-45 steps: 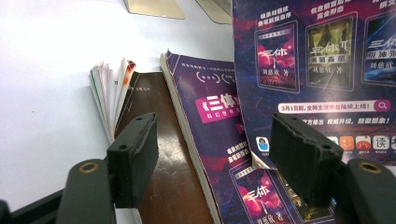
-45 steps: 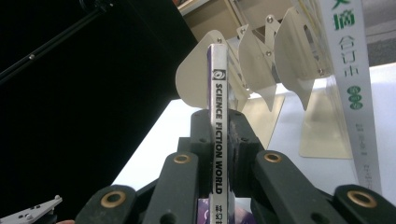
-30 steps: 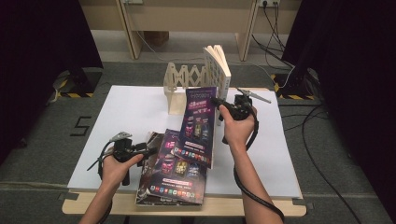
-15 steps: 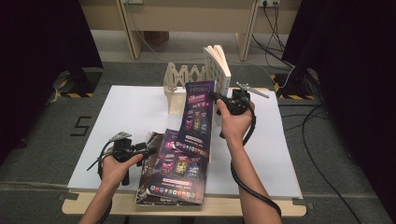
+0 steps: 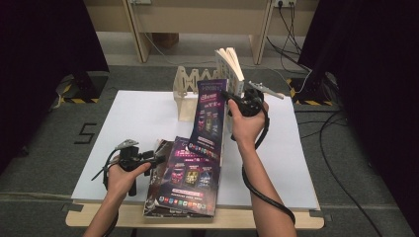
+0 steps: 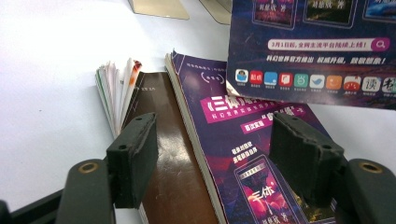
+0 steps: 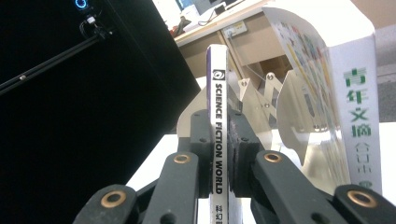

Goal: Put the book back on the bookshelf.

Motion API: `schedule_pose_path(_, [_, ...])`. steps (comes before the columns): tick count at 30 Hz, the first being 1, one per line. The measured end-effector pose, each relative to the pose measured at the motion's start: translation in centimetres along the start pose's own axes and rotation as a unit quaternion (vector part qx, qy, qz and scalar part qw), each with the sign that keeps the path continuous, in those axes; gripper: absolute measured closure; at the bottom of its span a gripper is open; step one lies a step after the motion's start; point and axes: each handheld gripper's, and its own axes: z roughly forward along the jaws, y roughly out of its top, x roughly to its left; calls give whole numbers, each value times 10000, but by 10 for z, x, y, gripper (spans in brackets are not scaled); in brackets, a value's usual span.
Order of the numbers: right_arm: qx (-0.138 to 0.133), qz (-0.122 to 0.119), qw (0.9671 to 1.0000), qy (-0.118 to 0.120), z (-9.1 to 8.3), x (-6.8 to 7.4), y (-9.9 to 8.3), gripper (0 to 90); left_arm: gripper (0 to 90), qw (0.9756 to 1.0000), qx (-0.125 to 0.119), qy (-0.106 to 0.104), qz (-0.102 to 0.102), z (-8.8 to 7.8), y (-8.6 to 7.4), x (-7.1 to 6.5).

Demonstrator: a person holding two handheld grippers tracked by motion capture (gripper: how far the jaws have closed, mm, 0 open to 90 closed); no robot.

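Two grippers: right gripper [image 7: 219, 158] still clamping lifted magazine [image 5: 211, 112], now nearer rack [image 5: 187, 94]; left gripper [image 6: 219, 158] gaping over stacked magazines [image 6: 233, 154].

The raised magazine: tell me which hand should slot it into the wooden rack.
Right. The right gripper is clamped on the magazine's spine beside the wooden rack; the left gripper hovers open over the stack.

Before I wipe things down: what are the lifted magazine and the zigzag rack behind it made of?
Lifted magazine: glossy coated paper by its sheen, and it bends under its own weight. Rack: looks like pale unfinished wood, thin flat slats pinned at the joints; possibly plywood.
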Motion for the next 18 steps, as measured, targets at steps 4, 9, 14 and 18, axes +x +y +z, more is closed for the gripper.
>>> schedule_pose_path(4, [-68, -31, 10000, -14, 1, 0, 3, 834, 319, 10000, 8, -3, 7, 0, 0, 0])
schedule_pose_path(9, [-111, -88, 9999, -43, 2, 2, 6, 834, 318, 10000, 8, 5, 17, 0, 0, 0])
schedule_pose_path(14, [-182, -102, 9997, -81, 3, 3, 10, 834, 318, 10000, 7, 5, 15, -1, 0, 1])
schedule_pose_path(18, [-211, -127, 9996, -112, 5, 4, 11, 834, 318, 10000, 3, 10, 10, -1, 0, 2])
